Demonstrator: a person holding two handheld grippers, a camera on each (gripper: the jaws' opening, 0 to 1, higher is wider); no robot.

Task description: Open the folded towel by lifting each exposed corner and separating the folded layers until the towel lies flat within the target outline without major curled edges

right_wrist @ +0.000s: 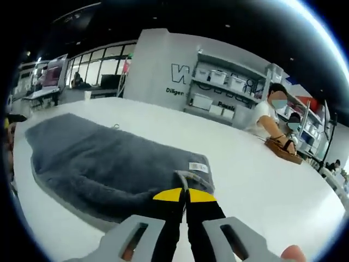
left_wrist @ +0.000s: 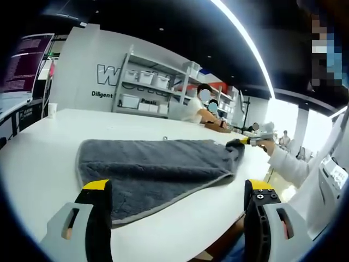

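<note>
Towel spread on white table; right gripper pinching its corner, left gripper agape beside its edge.

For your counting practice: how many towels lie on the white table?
1. One grey towel lies folded on the white table; the right gripper pinches its labelled corner, and the left gripper stands open at its other end. Nothing suggests another hidden.

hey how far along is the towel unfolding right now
Early. Done: the right gripper has shut on a corner of the grey towel near its label. In hand: that corner is pinched, barely raised. Left: the left gripper is open over the near edge; the layers look doubled, so spreading flat remains.
</note>
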